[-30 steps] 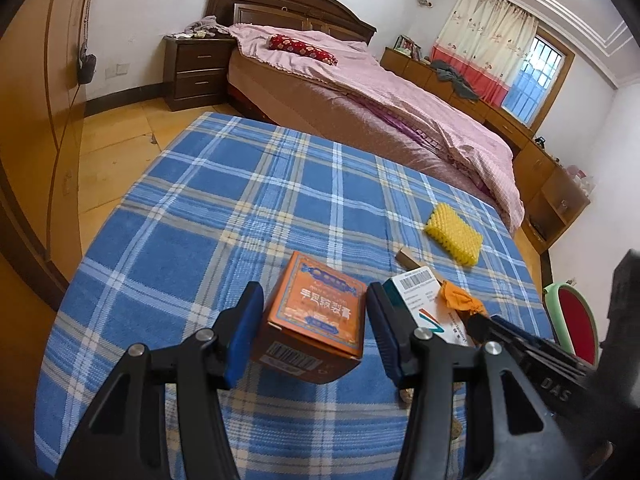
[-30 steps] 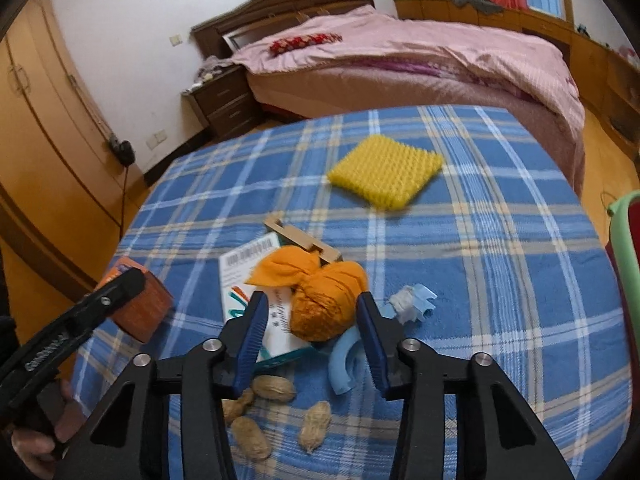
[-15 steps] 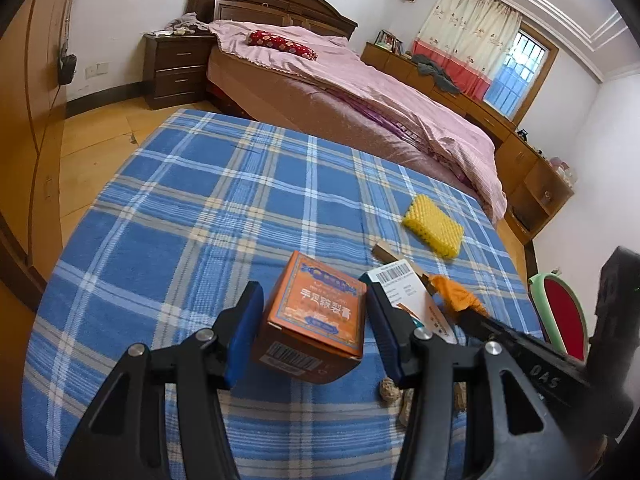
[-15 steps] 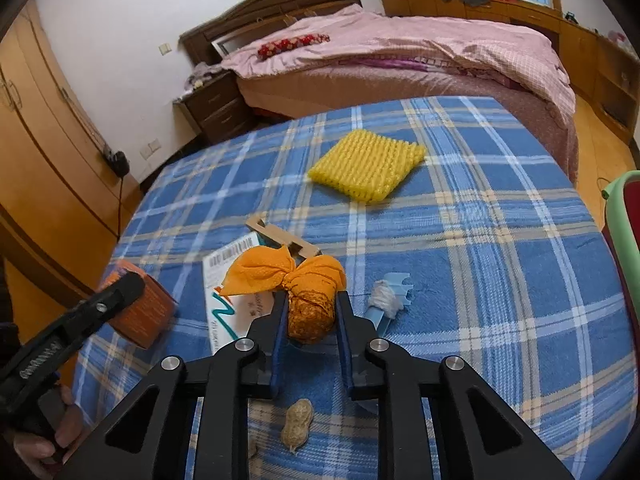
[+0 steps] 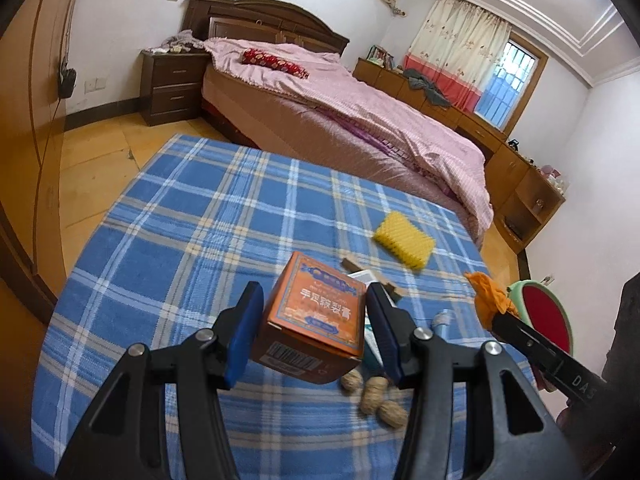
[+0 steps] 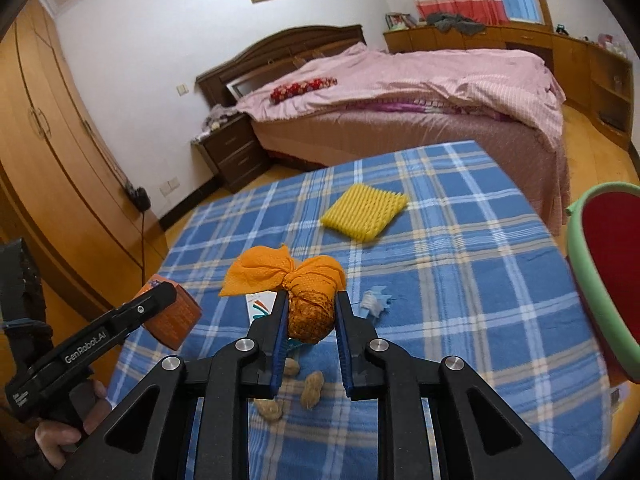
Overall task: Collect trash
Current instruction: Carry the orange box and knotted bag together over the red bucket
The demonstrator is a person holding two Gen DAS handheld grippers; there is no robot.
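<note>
Right wrist view: my right jaws (image 6: 309,313) clench orange mesh bundle (image 6: 310,294), hiding part of leaflet (image 6: 260,307); left jaws (image 5: 311,327) grip orange box (image 5: 314,320) above desk (image 5: 180,240).

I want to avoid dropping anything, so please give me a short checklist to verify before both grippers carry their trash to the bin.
1. Left gripper shut on the orange box: ok, both pads press its sides.
2. Right gripper shut on the orange mesh bundle: ok, squeezed between the pads.
3. Both items lifted off the blue plaid cloth: ok, both look clear of it.
4. Bin in sight: ok, green rim at the right edge.
5. Bin has free space: cannot tell, its inside is mostly out of view.
6. Trash remaining on the cloth: not ok, peanuts and yellow foam net remain.
</note>
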